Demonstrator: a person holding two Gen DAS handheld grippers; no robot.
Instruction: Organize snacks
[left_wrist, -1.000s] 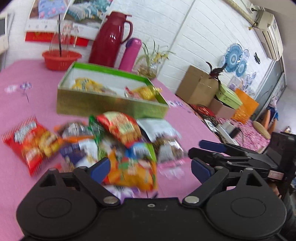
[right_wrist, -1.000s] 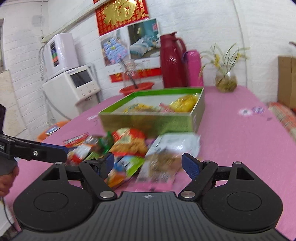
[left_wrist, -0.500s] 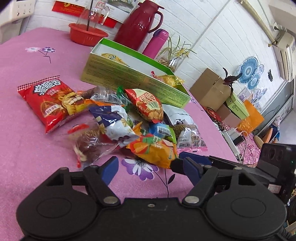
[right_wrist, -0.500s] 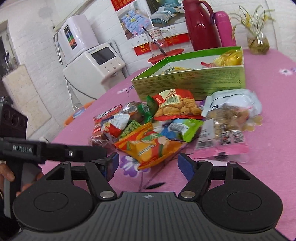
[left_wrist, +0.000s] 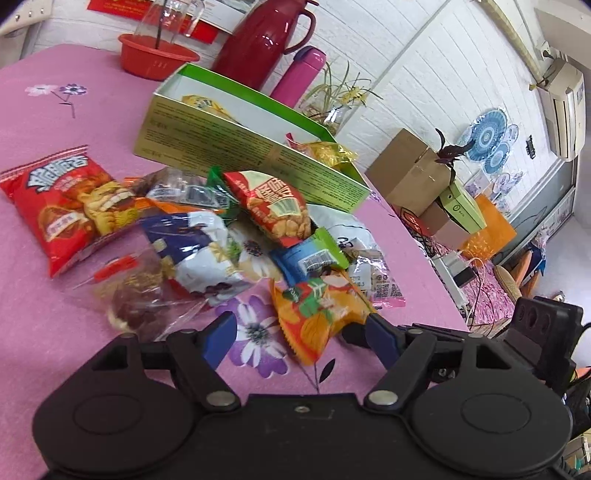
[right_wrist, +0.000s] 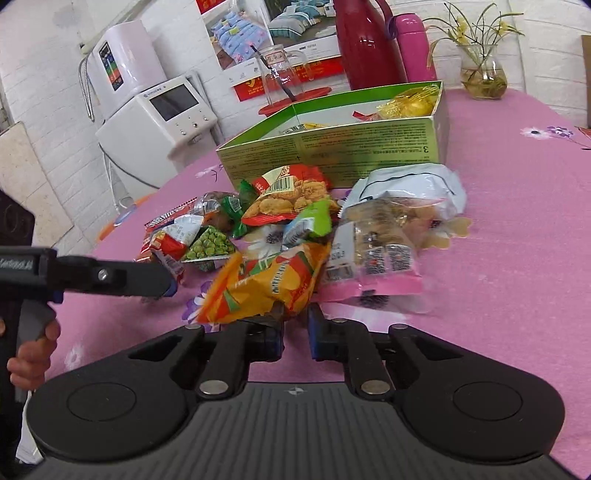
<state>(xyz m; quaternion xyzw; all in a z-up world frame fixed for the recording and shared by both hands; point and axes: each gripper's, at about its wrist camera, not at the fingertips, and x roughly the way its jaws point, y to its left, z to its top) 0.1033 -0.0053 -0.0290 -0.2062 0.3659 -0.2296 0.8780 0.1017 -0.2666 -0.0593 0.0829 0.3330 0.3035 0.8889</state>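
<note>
Item: orange snack packet (right_wrist: 269, 284), lying on the bench (right_wrist: 517, 258) directly ahead. My right hand-held gripper (right_wrist: 295, 332) is clamped on its near corner; my left hand-held gripper (left_wrist: 299, 336) is spread, holding nothing. Step: pick-up. Next, likely: lift and carry forward into the green box (right_wrist: 332, 144).

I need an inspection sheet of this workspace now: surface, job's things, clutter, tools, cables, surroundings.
Surface: pink tablecloth, flower print.
Job's things: snack pile in front of green box, which already holds a few packets; orange packet nearest.
Clutter: red thermos, pink bottle, red basin, plant vase.
Tools: right tool shut on the orange packet; left tool open.
Cables: on the floor beside the power strip.
Surroundings: white appliance, cardboard boxes.
</note>
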